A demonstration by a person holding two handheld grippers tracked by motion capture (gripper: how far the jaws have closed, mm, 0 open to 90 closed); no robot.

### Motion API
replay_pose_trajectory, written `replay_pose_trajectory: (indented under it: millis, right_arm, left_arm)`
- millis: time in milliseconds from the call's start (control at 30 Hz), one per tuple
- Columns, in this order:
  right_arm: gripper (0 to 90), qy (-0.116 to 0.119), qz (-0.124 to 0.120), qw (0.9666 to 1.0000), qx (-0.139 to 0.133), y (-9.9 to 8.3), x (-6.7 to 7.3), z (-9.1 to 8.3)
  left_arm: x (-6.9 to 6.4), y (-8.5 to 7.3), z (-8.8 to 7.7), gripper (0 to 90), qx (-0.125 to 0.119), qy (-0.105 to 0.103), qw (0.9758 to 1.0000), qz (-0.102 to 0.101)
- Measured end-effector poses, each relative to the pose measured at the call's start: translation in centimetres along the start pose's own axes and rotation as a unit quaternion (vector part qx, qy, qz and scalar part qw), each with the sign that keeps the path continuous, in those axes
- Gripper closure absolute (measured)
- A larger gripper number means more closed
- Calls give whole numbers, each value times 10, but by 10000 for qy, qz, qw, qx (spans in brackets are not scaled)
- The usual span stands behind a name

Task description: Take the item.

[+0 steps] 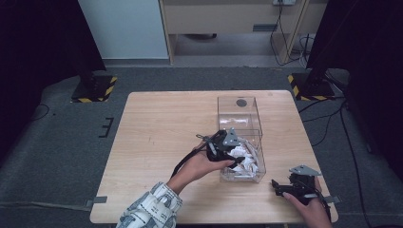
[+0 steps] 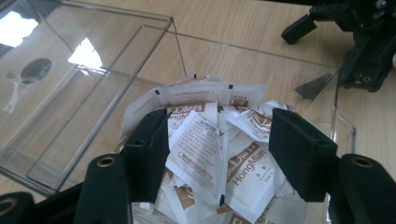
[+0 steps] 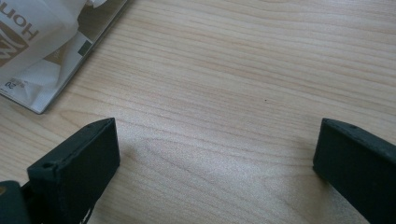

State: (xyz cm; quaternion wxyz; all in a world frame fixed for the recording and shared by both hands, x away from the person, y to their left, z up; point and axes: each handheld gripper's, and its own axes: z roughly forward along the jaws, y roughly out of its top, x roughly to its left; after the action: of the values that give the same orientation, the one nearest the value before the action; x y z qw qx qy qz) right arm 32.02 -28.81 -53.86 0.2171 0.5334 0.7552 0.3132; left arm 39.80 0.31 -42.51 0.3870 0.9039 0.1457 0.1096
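- right tool (image 1: pixel 285 186) near desk edge, resting low over bare desk (image 3: pixel 224 84), jaws spread wide, nothing between them; just right of the clear box (image 1: pixel 259 159) but apart from it
- left tool (image 1: pixel 227 153) over the near compartment of the clear box, jaws parted and straddling the sachet pile (image 2: pixel 219 154), not clamped yet
- one white sachet (image 2: pixel 198 147) with small print stands up between the jaws, best target; others lie flat and overlapped under it
- likely step: pick one sachet out of the pile
- do it well: lower just enough for the pads to catch that raised sachet by its edge, close slowly, lift straight up so neighbours slide off
- risk: jaws this wide may pinch two or three at once, narrow first; watch the thin box wall close beside the right-hand jaw
- far compartment of the box (image 2: pixel 70 93) looks empty, a dark round spot (image 1: pixel 241 102) shows at its far end; rest of desk bare
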Motion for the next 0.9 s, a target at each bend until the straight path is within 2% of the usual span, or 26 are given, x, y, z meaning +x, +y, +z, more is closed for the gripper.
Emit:
replay_pose_trajectory:
  millis: [267, 633, 700, 900]
  right_arm:
    - [8, 1, 10, 10000, 3, 0, 0, 0]
    - [8, 2, 9, 10000, 3, 0, 0, 0]
    - [8, 3, 1, 10000, 0, 0, 0, 0]
    - [8, 2, -10, 10000, -5, 0, 0, 0]
  left_arm:
    - [-2, -3, 17, 461, 214, 10, 9998, -7]
    - [-1, -7, 25, 631, 325, -53, 9994, -61]
    - [-1, -7, 25, 667, 333, -33, 9994, -66]
    - [1, -7, 25, 853, 360, -151, 9991, -143]
